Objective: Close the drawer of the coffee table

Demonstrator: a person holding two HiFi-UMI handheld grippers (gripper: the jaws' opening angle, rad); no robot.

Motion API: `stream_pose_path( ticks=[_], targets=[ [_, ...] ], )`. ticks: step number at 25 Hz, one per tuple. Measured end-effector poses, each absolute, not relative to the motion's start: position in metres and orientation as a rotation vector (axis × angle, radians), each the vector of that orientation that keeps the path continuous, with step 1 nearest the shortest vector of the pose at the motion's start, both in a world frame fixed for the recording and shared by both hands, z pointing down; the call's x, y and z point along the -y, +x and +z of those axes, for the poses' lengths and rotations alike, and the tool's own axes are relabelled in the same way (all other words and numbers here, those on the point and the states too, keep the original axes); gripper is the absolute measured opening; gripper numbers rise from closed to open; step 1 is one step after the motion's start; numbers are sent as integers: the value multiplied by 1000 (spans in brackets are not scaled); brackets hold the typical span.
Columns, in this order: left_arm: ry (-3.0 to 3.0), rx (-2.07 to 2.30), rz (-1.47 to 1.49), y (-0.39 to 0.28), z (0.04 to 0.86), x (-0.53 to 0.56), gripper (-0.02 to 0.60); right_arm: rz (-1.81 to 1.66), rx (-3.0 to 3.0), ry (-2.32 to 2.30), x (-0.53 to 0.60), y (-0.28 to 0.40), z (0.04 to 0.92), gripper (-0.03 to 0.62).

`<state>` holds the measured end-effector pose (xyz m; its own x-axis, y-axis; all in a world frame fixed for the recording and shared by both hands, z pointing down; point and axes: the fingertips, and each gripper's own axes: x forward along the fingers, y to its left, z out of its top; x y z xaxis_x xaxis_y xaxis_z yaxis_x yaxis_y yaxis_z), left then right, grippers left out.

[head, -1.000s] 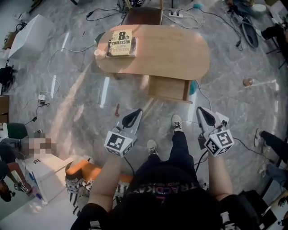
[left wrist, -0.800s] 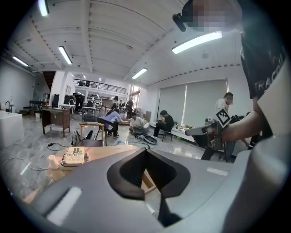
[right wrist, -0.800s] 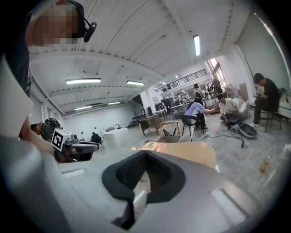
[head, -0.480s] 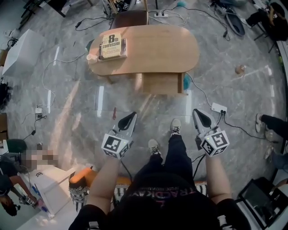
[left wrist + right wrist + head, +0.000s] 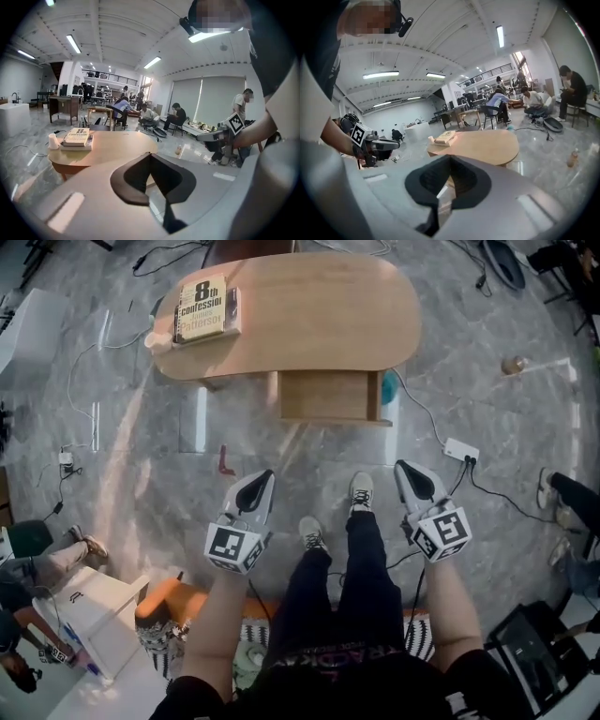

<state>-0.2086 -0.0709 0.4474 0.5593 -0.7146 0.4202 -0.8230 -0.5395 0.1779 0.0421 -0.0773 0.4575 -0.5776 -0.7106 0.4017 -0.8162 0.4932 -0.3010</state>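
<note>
The coffee table [image 5: 309, 315], an oval wooden one, stood on the marble floor [image 5: 141, 474] ahead of the person, and its drawer [image 5: 328, 397] stuck out from the near side, pulled open toward the person's shoes [image 5: 361, 491]. Both grippers were held low over the floor, well short of the drawer and touching nothing. The left gripper [image 5: 258, 481] pointed toward the table from a spot left of the drawer front. The right gripper [image 5: 412, 471] sat to the right of the drawer's right corner, near a white power strip [image 5: 461, 450]. The drawer therefore lay ahead of and between the two pairs of jaws, apart from both. Each gripper's own view showed its jaws pressed together with nothing between them, the table top rising beyond the tips. A book [image 5: 204, 307] and a small white cup [image 5: 159, 337] rested on the table's far left end
</note>
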Motion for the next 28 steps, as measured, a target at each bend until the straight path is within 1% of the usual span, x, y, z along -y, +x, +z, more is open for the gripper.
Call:
stream_pose_path(
  ticks=[9, 17, 28],
  targets=[
    [2378, 1291, 407, -218, 556, 92, 2, 703, 2466, 1287, 102, 49, 560, -2],
    [2400, 1248, 402, -217, 651, 99, 3, 680, 2456, 1252, 104, 46, 650, -2],
    [2445, 1268, 404, -235, 771, 112, 2, 621, 2456, 1268, 103, 55, 766, -2]
  ],
)
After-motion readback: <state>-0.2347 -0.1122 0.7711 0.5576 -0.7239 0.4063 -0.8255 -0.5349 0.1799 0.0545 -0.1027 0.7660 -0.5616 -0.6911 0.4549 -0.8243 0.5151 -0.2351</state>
